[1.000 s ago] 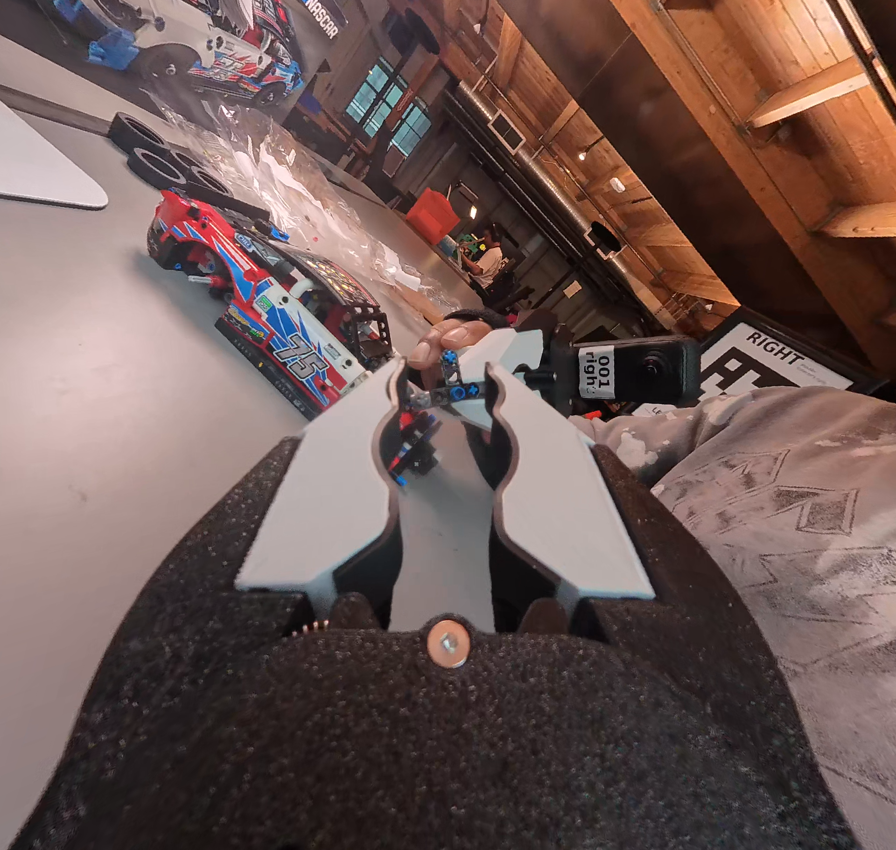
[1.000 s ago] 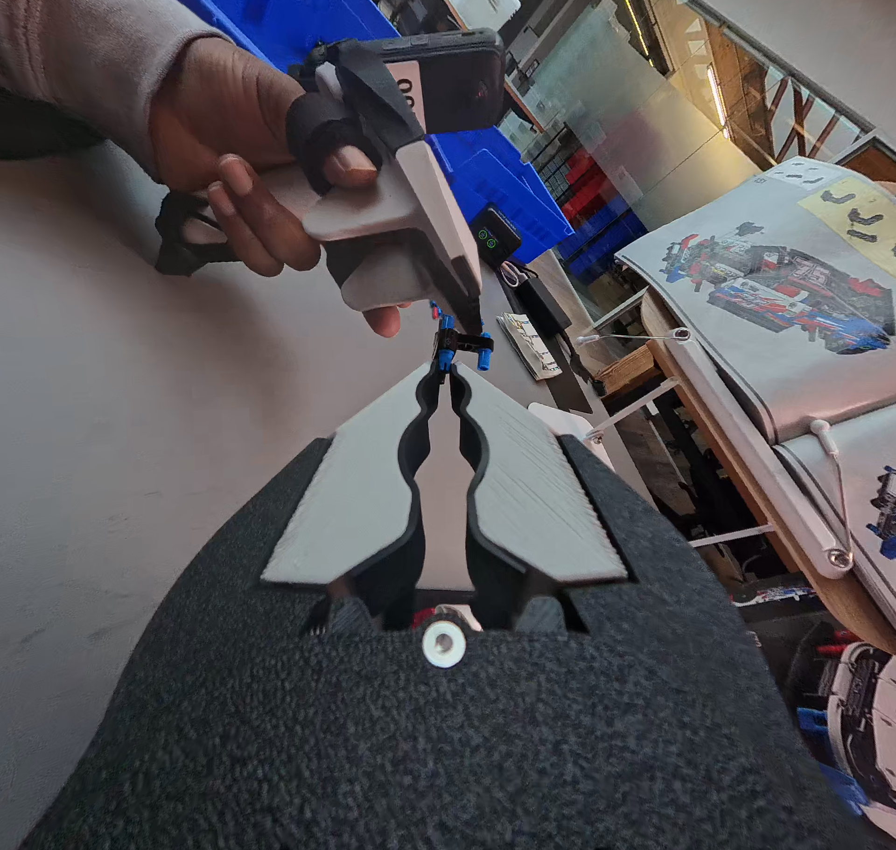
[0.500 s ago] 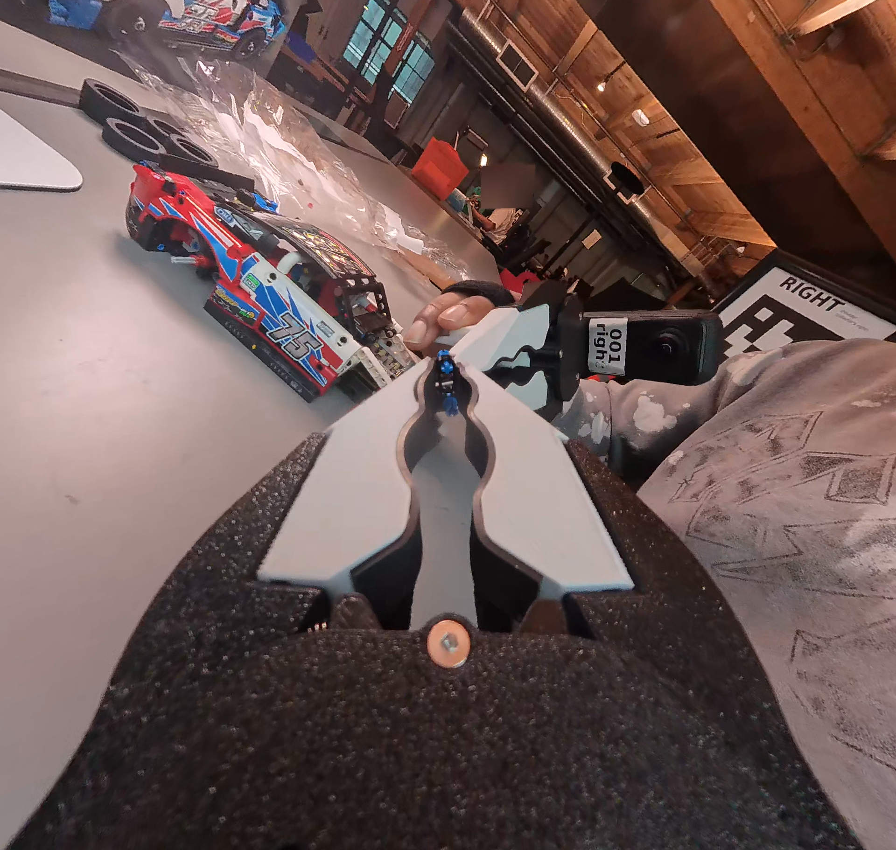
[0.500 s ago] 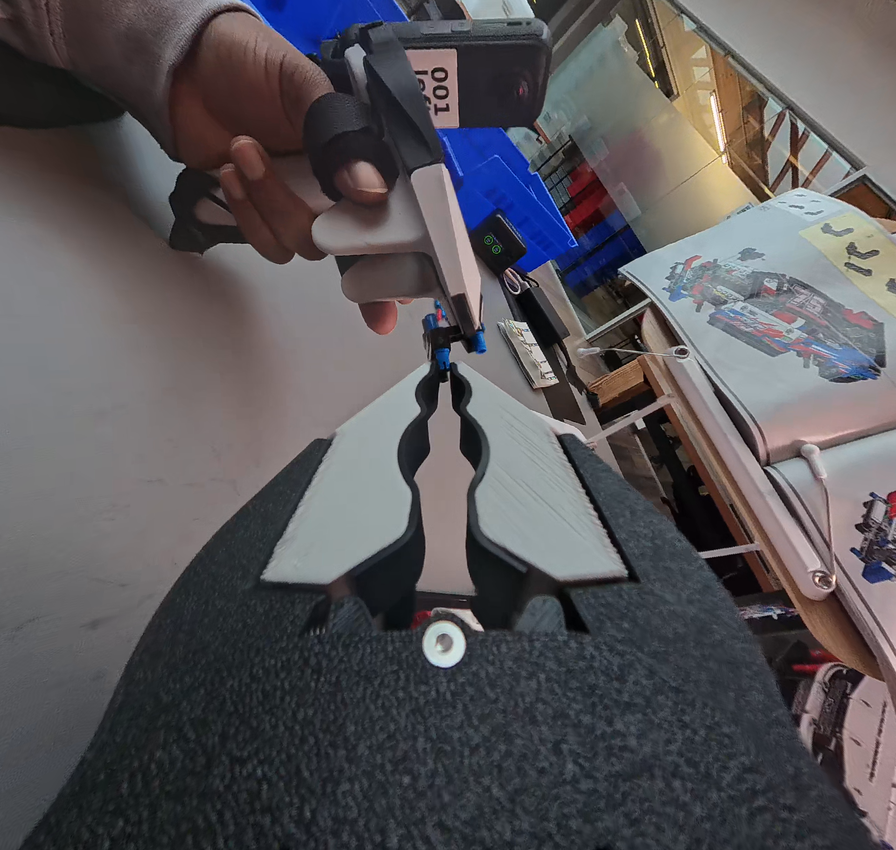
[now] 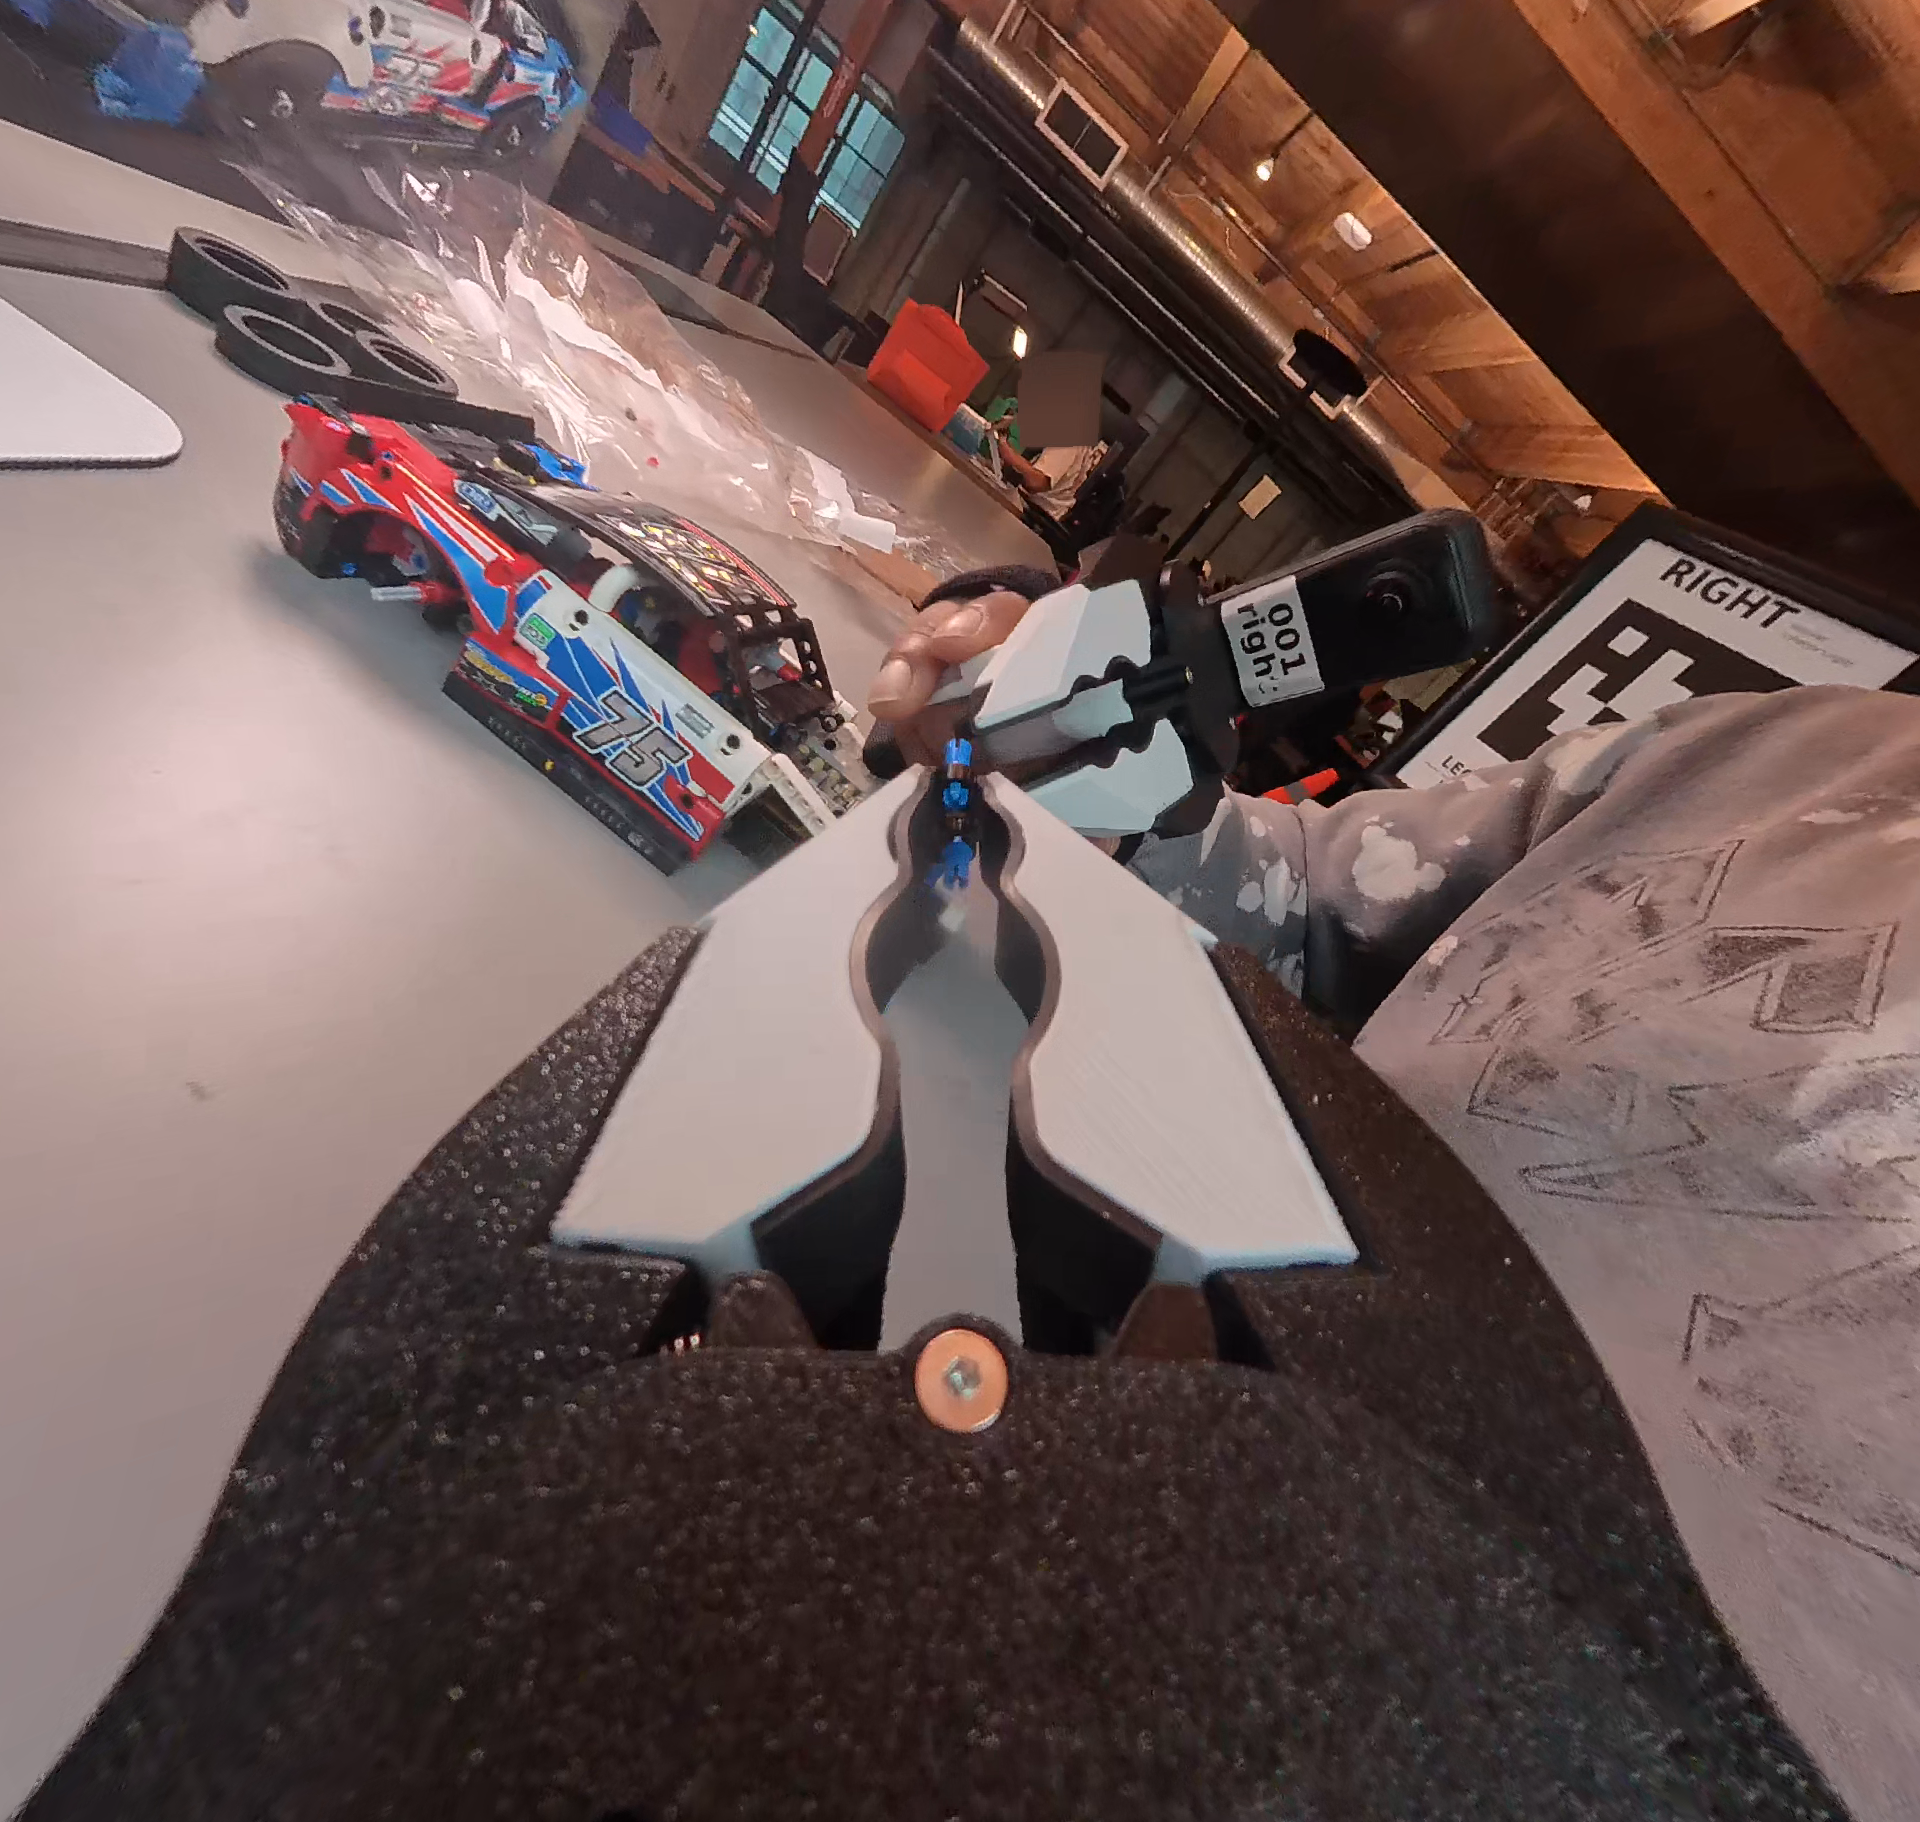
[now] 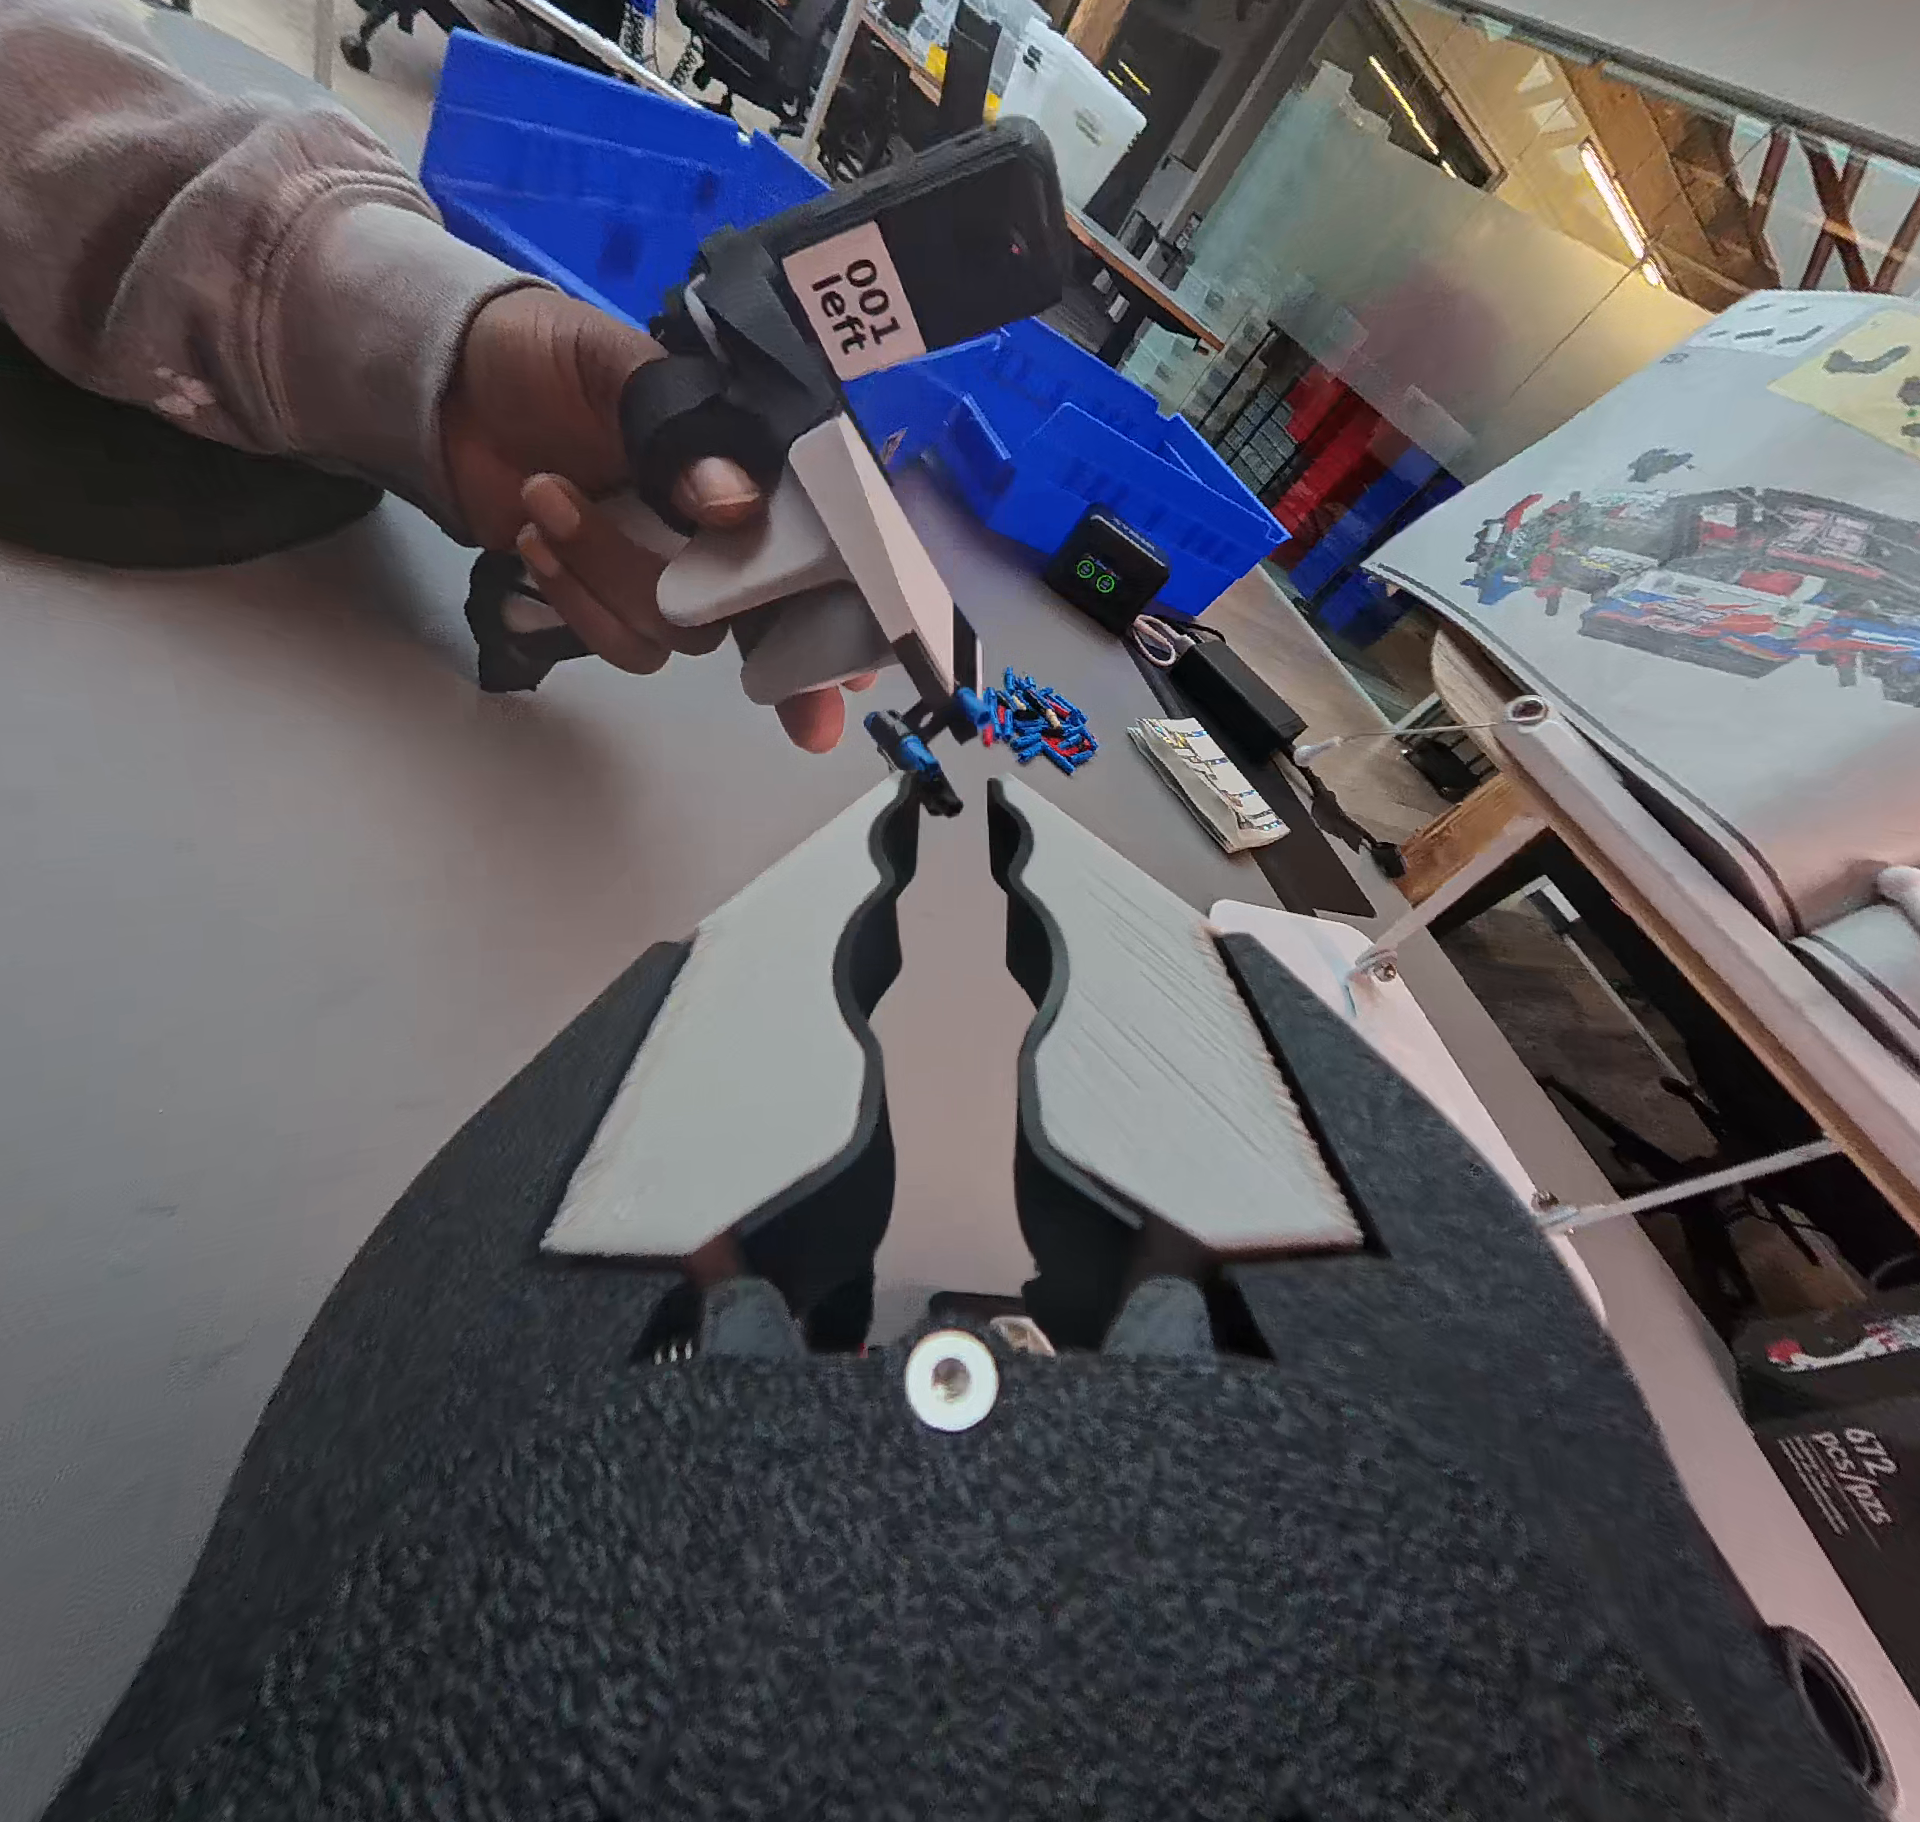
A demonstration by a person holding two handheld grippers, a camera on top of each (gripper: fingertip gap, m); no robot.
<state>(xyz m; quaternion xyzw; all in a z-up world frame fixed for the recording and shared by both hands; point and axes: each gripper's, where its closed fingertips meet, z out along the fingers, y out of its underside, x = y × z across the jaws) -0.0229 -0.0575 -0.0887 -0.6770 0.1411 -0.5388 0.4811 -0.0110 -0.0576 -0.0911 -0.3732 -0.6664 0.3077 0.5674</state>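
Far to the left on the grey tabletop (image 5: 208, 889) lay a few loose black tyres (image 5: 281, 338) and some crumpled clear bags (image 5: 623, 359). Nearer in stood a red, white and blue model race car (image 5: 540, 629), apart from both tools. To its right the left claw (image 5: 951, 785) was pinched nearly shut at the tips on a small black connector with blue pins (image 5: 952, 863), held up clear of the tabletop. Half a second before, the right claw (image 6: 948, 798) had been closed against that same piece. Now its jaws stood a little apart and gripped nothing, with the piece's lower end just beside its left tip, touching or not I could not tell. So the connector hung from the left claw alone, the left hand (image 6: 561, 463) tight on the handle. Beyond the tips lay a small heap of blue and red pins (image 6: 1039, 728), with blue bins (image 6: 644, 183) farther off. A folded leaflet (image 6: 1205, 770) lay right of the heap, and an open instruction book (image 6: 1714, 567) stood propped at the far right.
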